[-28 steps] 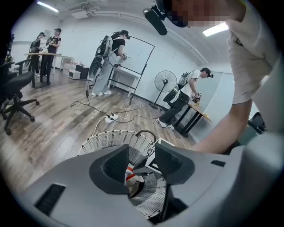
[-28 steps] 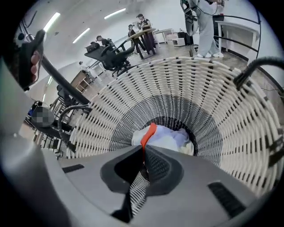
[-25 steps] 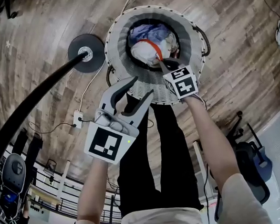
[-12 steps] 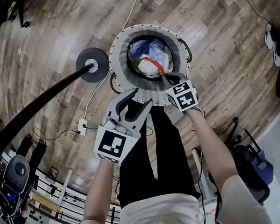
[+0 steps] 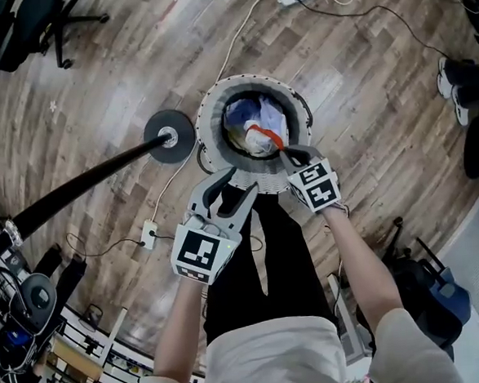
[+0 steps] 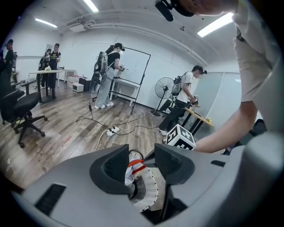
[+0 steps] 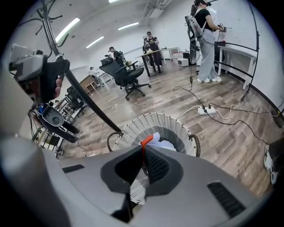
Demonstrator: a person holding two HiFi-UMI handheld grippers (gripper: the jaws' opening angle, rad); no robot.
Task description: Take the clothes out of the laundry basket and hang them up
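The right gripper (image 5: 284, 149) is shut on an orange strap (image 5: 261, 131), seemingly of the top garment (image 5: 257, 144) in the basket (image 5: 210, 139) just ahead. The left gripper (image 5: 239, 181) is held wide, empty. Extraction is judged begun; lifting clear is needed.

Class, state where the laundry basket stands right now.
Head view, centre: the laundry basket stands on the wood floor, just right of the round stand base.

White wicker laundry basket (image 5: 211, 131) upright; blue, white clothes (image 5: 265, 115) inside, orange-trimmed garment (image 5: 256, 136) topmost.
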